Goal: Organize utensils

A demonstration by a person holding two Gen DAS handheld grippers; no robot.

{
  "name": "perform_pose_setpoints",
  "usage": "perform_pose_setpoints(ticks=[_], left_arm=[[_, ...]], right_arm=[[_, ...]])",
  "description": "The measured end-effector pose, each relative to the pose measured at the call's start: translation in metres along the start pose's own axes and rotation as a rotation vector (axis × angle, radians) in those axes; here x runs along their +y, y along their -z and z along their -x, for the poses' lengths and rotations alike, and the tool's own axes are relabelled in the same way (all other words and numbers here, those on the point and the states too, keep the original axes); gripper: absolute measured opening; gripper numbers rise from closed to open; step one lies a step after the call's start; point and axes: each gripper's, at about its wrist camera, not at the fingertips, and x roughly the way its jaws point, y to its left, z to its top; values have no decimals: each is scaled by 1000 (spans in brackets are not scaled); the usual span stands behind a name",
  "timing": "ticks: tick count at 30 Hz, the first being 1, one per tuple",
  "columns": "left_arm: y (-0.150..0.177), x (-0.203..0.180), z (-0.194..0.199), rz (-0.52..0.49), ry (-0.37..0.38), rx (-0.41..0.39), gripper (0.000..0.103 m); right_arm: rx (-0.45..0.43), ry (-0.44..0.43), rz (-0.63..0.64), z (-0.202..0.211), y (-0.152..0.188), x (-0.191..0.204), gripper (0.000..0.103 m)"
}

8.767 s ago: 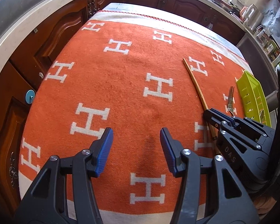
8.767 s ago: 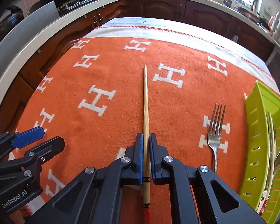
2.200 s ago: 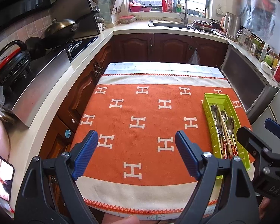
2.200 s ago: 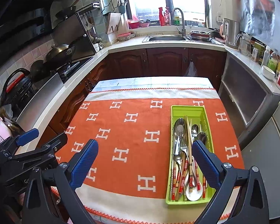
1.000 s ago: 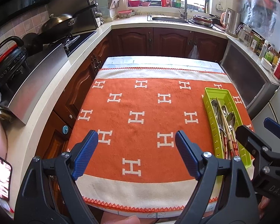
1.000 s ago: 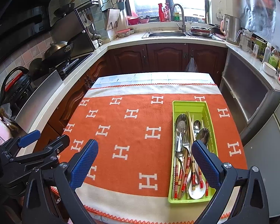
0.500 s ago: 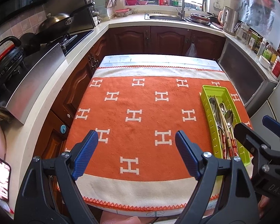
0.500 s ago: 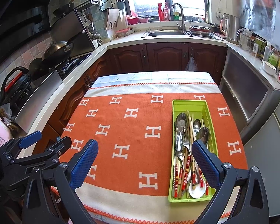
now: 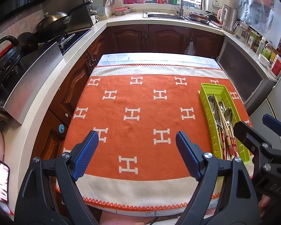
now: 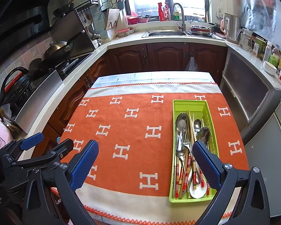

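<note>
We saw the green tray (image 10: 194, 104) of utensils (image 10: 185, 150) on the orange cloth (image 10: 131, 131) (right side), beyond the right gripper (image 10: 145, 162); the left gripper (image 9: 134, 152) hung left of the tray, both spread wide, empty.

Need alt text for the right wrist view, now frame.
A green utensil tray holding spoons, forks and chopsticks sits at the right of an orange blanket over a kitchen table. The right gripper hangs open above it, the left gripper at lower left.

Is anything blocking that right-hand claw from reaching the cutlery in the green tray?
Nothing visible does. The right gripper hangs open above the cloth's near edge, and the green tray of spoons, forks and chopsticks lies uncovered just ahead, its top open.
</note>
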Motion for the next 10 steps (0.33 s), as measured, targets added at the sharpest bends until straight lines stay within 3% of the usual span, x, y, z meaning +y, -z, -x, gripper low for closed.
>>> perform_pose_setpoints(ticks=[10], left_arm=[[-1,1,1,-2,10,6,83]], right_arm=[[1,0,0,0,0,0,101]])
